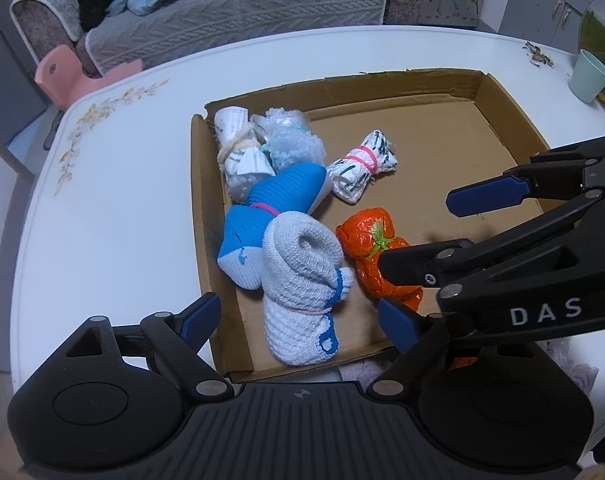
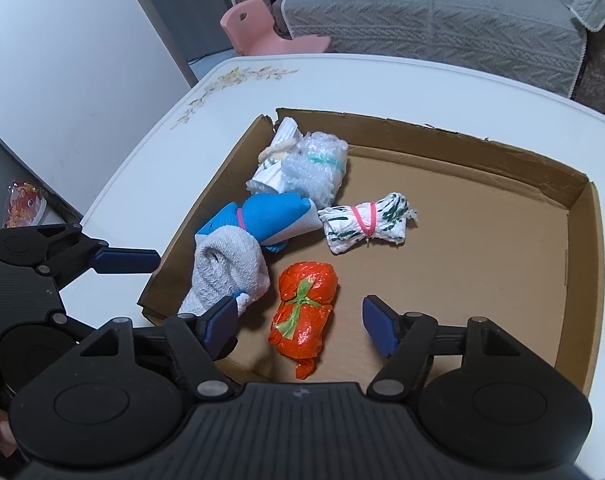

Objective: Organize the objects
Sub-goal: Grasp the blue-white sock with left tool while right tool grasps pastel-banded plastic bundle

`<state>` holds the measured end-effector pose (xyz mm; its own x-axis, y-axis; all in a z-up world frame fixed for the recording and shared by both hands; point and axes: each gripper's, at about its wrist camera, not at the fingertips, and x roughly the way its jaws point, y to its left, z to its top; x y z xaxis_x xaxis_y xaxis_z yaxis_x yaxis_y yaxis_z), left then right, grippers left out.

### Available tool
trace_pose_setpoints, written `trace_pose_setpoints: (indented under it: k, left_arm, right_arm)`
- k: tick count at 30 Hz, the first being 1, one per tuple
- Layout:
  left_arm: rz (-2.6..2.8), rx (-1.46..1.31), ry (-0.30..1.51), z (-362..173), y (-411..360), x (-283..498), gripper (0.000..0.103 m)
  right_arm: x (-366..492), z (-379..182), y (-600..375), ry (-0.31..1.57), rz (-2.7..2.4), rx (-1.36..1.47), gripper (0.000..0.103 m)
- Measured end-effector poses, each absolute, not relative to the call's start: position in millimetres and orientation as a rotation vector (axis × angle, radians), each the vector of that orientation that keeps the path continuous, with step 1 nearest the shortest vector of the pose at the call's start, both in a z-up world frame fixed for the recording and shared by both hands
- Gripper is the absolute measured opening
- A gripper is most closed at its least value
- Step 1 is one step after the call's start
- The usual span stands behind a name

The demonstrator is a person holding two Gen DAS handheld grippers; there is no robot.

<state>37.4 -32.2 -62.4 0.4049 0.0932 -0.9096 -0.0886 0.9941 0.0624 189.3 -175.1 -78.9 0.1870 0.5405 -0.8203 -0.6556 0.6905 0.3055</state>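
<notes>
Tabletop box [image 2: 582, 240]: orange bundle [image 2: 304, 312] (between fingers [image 2: 376, 330])

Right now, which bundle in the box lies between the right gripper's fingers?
The orange bundle, knotted with green; the right gripper is open around it, the others farther off.

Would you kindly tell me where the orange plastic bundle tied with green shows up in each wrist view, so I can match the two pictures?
Left wrist view: the orange bundle lies right of centre in the cardboard tray, partly hidden by the right gripper.
Right wrist view: the orange bundle sits low in the middle, between the right gripper's open fingers.
Shared landmark: the white knitted sock roll lies beside it on the left.
</notes>
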Motion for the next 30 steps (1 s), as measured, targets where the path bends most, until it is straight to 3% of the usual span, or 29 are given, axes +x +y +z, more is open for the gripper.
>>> trace_pose_setpoints:
  k: [3,14,23,30]
  left_arm:
    - [0.109,-0.001,1.139,-56.1,-32.5,35.0,0.091]
    - [0.040,0.018,1.130,-39.0,-52.8,-0.6,0.098]
    - [0.016,-0.047,1.179,-51.1,-64.2,-47.0,0.100]
    - [0.004,-0.019,1.258,-77.4,-63.8,-65.4,0.100]
  right_arm:
    - [187.4,-70.7,-180.0,1.071,0.847,-0.127,0.068]
    - [154.8,-33.2,-241.1,0.934,0.849,-0.164,0.096]
    - [104.5,-21.1,-292.1,0.852,0.818,-0.125,0.102]
    - [69.3,-37.0,-337.6,0.804,0.812,-0.231,0.100]
